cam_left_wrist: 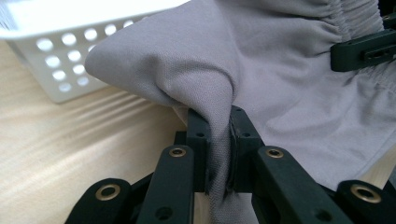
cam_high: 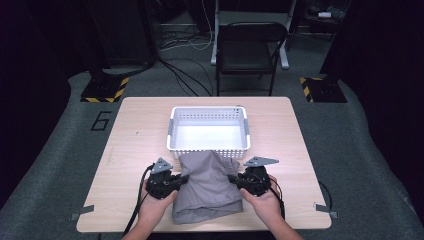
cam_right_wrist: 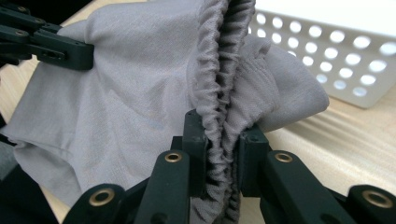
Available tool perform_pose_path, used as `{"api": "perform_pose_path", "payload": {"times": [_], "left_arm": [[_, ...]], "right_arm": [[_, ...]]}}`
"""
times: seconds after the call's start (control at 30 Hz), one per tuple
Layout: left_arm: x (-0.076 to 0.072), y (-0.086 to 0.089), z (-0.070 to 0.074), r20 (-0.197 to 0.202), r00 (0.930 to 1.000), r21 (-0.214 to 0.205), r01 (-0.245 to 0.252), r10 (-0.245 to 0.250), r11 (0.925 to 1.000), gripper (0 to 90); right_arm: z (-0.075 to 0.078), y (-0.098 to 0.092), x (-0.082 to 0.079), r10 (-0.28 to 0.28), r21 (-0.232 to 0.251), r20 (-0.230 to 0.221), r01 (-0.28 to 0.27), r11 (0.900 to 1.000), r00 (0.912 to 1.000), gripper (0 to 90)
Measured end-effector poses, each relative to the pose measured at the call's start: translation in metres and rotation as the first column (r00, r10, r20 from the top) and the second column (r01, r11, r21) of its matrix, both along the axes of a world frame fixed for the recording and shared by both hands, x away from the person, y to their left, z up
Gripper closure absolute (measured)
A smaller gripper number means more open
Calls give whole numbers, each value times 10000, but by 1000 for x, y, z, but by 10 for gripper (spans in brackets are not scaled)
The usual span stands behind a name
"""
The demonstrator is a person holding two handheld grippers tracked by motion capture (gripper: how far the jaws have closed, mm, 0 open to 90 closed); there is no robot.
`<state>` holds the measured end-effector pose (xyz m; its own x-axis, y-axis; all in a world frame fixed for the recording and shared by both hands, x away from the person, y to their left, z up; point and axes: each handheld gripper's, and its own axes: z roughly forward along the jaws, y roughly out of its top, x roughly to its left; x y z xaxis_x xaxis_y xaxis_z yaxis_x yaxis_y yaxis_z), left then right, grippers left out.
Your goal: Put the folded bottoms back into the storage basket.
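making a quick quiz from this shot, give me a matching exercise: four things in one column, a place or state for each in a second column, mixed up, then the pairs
Things
1. left hand-held gripper
2. right hand-held gripper
3. white basket
4. black chair

Places or states
a. on the floor beyond the far edge of the table
b. shut on the gathered elastic band of the grey garment
c. on the table, nothing inside, the garment's far end against its near wall
d. shut on a plain, smooth fold of the grey garment

Pairs: 1-d, 2-b, 3-c, 4-a
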<state>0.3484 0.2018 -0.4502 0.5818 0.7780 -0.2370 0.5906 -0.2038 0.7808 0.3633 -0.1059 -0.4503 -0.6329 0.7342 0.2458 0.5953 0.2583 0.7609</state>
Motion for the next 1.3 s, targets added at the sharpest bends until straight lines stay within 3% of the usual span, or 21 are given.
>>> {"api": "perform_pose_path", "payload": {"times": [0.17, 0.4, 0.53, 0.67, 1.0, 1.3], "left_arm": [[3, 4, 19, 315, 9995, 135, 49, -53, 9999, 816], [12, 5, 43, 762, 9971, 334, -38, 13, 9994, 816], [17, 6, 48, 729, 9973, 213, -118, 102, 9997, 816], [20, 7, 51, 656, 9978, 79, -129, 124, 9999, 816], [28, 5, 67, 868, 9962, 248, -49, 27, 9997, 816], [46, 5, 80, 799, 9967, 184, -138, 123, 9997, 816]], "right_arm": [[15, -1, -2, 33, 197, 288, -39, 9998, 9996, 769], [40, 3, 6, 214, 32, 643, -217, 9998, 9977, 769], [50, 5, 12, 253, -115, 804, -245, 9996, 9964, 768], [54, 5, 18, 334, -145, 662, -325, 9994, 9972, 768], [71, 5, 28, 384, -200, 626, -372, 9991, 9973, 768], [89, 5, 41, 363, -450, 723, -331, 9984, 9967, 768]]}}
